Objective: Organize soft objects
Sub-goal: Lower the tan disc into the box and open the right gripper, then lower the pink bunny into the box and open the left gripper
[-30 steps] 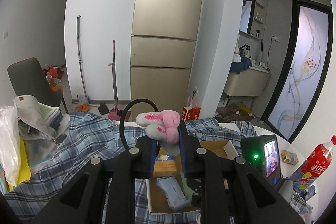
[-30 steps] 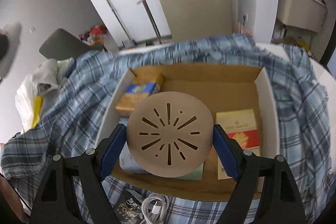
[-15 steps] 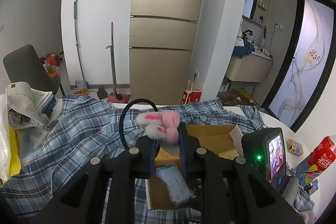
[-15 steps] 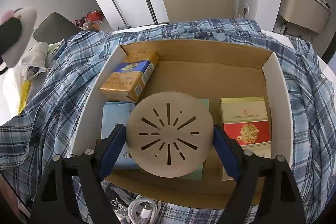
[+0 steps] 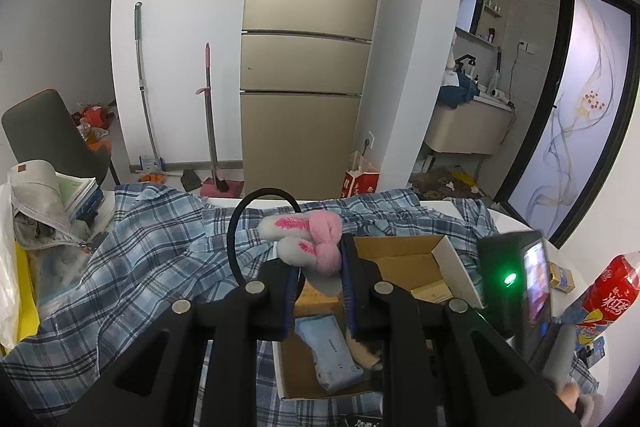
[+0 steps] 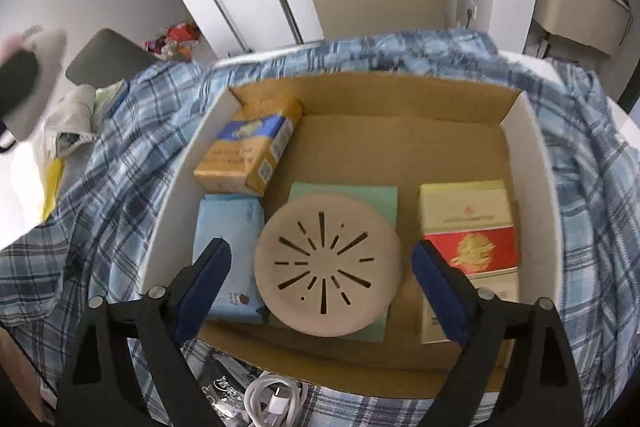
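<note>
My left gripper (image 5: 318,267) is shut on a pink and white plush toy with a black loop (image 5: 308,239), held above the left side of a cardboard box (image 5: 448,259). In the right wrist view my right gripper (image 6: 324,275) is open over the same box (image 6: 532,155). A tan round slotted disc (image 6: 328,263) sits between its blue fingers (image 6: 204,279), apart from both, on a green pad (image 6: 344,195) in the box. The box also holds a yellow and blue pack (image 6: 248,147), a light blue tissue pack (image 6: 228,223) and a red and cream pack (image 6: 468,227).
A blue plaid cloth (image 5: 140,251) covers the table under the box. A white cable (image 6: 276,399) and a dark packet lie at the box's near edge. A phone on a stand (image 5: 520,275) and a red bottle (image 5: 608,287) stand right. Bags and books (image 5: 48,207) lie left.
My right gripper has opened and let go of the tan disc, which now rests in the box. The left gripper has moved nearer the box, still gripping the plush toy.
</note>
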